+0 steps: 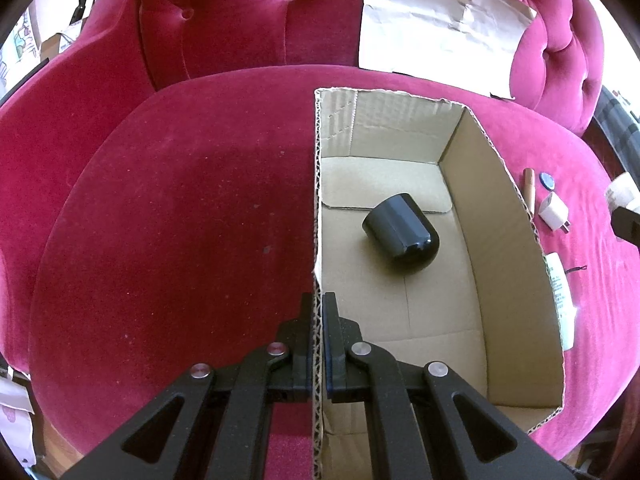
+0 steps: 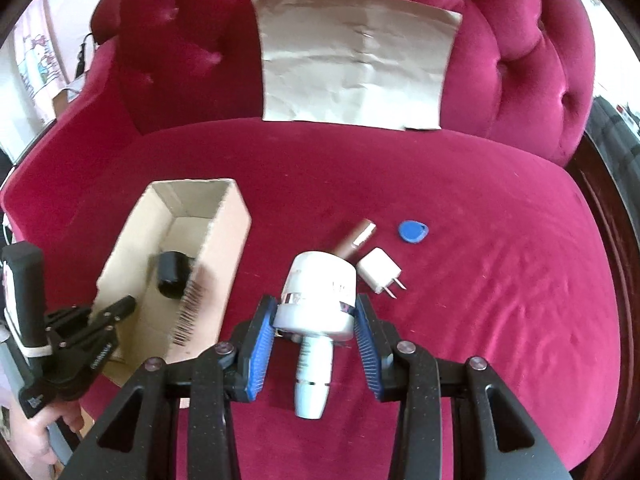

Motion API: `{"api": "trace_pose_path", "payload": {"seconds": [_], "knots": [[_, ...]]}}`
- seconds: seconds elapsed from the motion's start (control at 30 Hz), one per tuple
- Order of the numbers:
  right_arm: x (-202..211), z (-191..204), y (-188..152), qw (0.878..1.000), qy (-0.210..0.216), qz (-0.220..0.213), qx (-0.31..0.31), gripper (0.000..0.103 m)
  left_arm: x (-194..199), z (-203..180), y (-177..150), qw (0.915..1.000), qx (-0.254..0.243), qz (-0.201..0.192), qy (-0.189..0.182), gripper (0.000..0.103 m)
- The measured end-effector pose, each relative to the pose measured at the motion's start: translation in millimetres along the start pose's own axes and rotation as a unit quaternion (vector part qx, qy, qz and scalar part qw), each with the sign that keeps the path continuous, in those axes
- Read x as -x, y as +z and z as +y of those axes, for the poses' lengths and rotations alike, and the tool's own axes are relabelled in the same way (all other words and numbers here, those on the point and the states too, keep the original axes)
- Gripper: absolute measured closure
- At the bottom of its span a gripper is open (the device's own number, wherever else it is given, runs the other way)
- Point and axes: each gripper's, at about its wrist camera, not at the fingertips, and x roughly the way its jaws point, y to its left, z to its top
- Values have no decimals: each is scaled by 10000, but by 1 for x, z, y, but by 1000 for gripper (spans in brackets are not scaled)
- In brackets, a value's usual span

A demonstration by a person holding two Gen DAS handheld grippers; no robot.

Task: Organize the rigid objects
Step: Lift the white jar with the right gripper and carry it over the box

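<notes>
— Fingers first: how do they stand?

— Left gripper (image 1: 319,308) is pinched tight on the near left wall of the cardboard box (image 1: 500,216), one pad on each side of the wall. Right gripper (image 2: 316,312) is partly spread, its blue pads pressing the wide collar of a white bottle (image 2: 316,304), which hangs between them with its narrow end pointing toward the camera.

— And the biggest thing there?

— Red velvet sofa (image 2: 460,220) carries everything. A creased sheet of brown paper (image 2: 356,60) leans against its backrest. The open box sits toward the seat's left side.

— Anything in the box?

— One black rounded cylinder (image 1: 402,230), lying on its side near the middle of the box floor.

— Smaller pieces?

— On the seat, just right of the box and beyond the bottle: a brown tube (image 2: 356,240) touching or just behind the bottle, a white plug charger (image 2: 378,270) beside it, and a blue key fob (image 2: 412,232) a little farther right, apart from both.
</notes>
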Motion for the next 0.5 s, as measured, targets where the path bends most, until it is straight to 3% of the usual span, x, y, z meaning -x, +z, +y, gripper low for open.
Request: {"api": "trace_pose_path", "payload": {"seconds": [0.5], "knots": [[-9,55,27,9967,412,-169,671,61,-1,2,0,10000,5,16,-34,100]]}}
